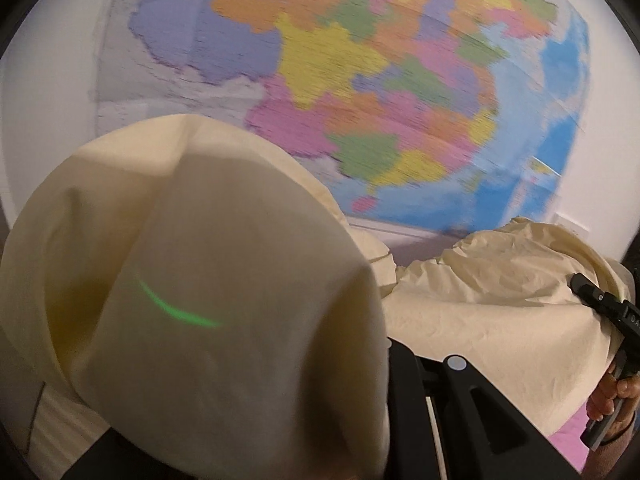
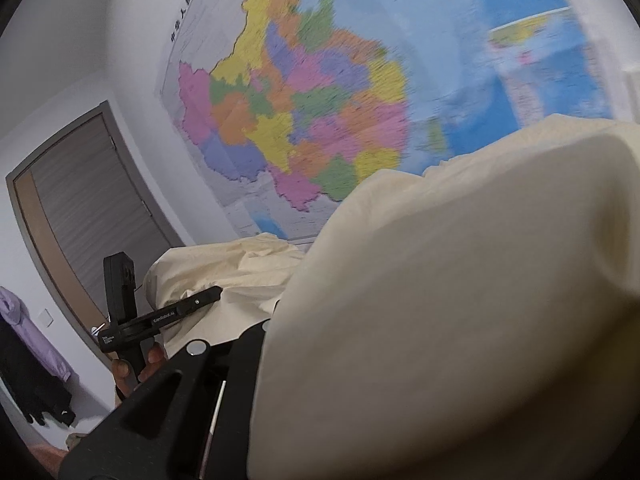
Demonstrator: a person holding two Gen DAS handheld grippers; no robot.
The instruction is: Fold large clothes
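Left wrist view is mostly filled by the big pale-yellow cotton garment (image 1: pixel 224 288), which drapes right over the left gripper (image 1: pixel 320 360) and hides its fingertips; so whether those jaws are clamped on the fabric or apart, can't tell; only a black finger arm with a grey rivet pokes out at bottom centre; a thin green streak of light sits on the cloth. The rest of the garment stretches off to the right, rumpled, toward the right gripper (image 1: pixel 600 304), a black handheld tool with the person's hand (image 1: pixel 612 396) wrapped round its grip; its tip is buried in the fabric, state unclear there too. Behind everything hangs a large multicoloured wall map (image 1: pixel 360 80) on a white wall, blurry.

Right wrist view tells the same story mirrored; the cloth covers that gripper's fingertips, the garment hangs up in the air between both tools; a grey-framed door (image 2: pixel 80 208) and a lilac jacket (image 2: pixel 32 336) hanging at far left.
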